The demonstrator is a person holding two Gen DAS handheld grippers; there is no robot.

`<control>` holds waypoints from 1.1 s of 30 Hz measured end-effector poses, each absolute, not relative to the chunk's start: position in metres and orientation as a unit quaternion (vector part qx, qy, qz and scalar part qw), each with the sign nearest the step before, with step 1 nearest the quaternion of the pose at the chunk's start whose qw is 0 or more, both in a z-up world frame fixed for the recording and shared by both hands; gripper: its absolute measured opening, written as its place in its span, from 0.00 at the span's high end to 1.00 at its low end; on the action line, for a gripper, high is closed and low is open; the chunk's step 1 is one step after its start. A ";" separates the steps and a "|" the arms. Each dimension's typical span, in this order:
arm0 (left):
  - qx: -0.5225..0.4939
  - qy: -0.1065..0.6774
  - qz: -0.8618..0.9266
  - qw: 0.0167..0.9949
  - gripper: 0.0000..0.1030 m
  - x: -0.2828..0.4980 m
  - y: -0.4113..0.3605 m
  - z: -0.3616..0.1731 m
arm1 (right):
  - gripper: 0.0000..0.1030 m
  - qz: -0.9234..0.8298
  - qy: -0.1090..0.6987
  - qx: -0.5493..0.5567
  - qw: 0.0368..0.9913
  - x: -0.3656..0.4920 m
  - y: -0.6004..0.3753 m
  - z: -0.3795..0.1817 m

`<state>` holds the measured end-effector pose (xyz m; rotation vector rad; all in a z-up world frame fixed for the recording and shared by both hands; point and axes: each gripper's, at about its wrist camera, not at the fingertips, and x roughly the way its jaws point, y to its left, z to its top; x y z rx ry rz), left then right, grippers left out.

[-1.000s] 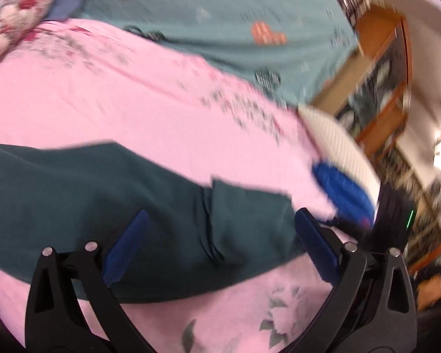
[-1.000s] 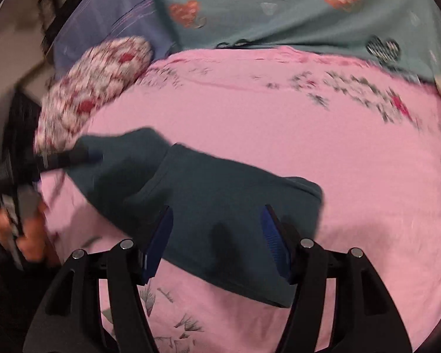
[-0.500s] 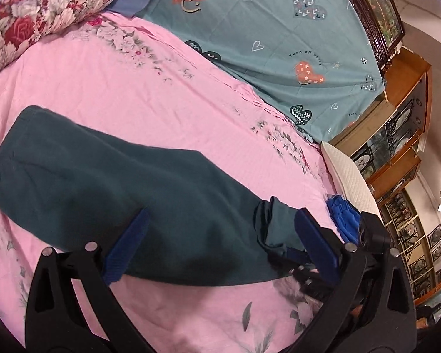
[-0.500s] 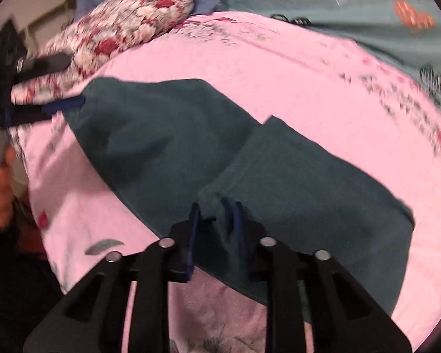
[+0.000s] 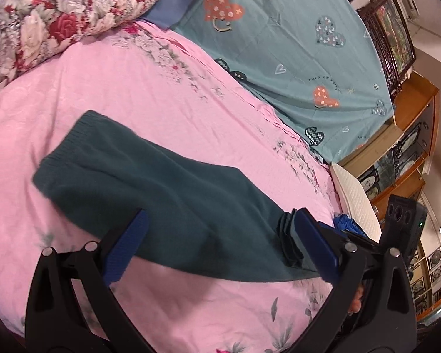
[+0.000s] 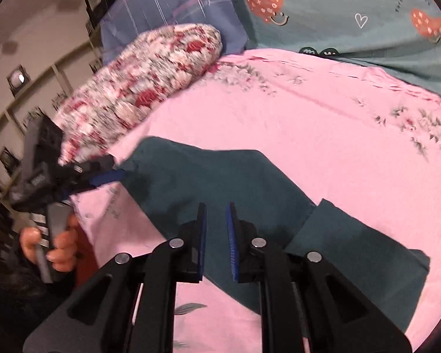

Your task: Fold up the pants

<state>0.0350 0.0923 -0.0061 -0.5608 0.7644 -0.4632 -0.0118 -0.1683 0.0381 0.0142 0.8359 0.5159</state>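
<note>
Jaws on the right gripper [image 6: 216, 242] are nearly together and pinch the near edge of the dark green pants [image 5: 173, 203], with cloth bunched between the blue pads; in the left wrist view that same pinch shows as a pleated wad of fabric at the right end of the garment. On the left gripper [image 5: 220, 247] the jaws stand wide apart and hold nothing in the left wrist view, the pants lying under and between the pads; the right wrist view shows this tool at the garment's far left end, but too blurred to tell whether a pad touches the cloth. The pants lie flat on the pink bedsheet [image 5: 150, 94], already doubled leg over leg into one long band, with a flap lying over the band near the right gripper's side. Their long axis runs across the bed, from the ribbed end, nearest the floral bolster [image 5: 58, 8], toward the white pillow [image 5: 355, 194] at the other side. Judging by this, the lengthwise fold is done and the crosswise fold is in hand. Next, the left gripper needs its own hold on the near edge, so that both ends lift together and one end is carried over the other, edges kept level.
</note>
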 end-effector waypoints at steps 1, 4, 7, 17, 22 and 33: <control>-0.267 0.365 -0.219 0.865 0.02 0.033 0.096 -0.007 | 0.87 0.222 0.404 -0.022 0.887 -0.013 -0.166 0.036; -0.267 0.370 -0.213 0.864 0.02 0.032 0.103 -0.012 | 0.65 0.166 0.404 -0.135 0.890 -0.030 -0.156 0.028; -0.274 0.374 -0.214 0.860 0.02 0.037 0.101 -0.018 | 0.45 0.146 0.392 -0.190 0.888 -0.048 -0.152 0.011; -0.256 0.383 -0.246 0.852 0.02 0.034 0.080 -0.021 | 0.94 0.136 0.447 -0.072 0.881 -0.027 -0.193 -0.018; -0.268 0.392 -0.246 0.845 0.02 0.036 0.079 -0.026 | 0.94 0.186 0.441 0.065 0.876 -0.025 -0.223 0.001; -0.265 0.390 -0.240 0.848 0.02 0.033 0.080 -0.025 | 0.94 0.266 0.410 0.118 0.864 -0.004 -0.202 0.046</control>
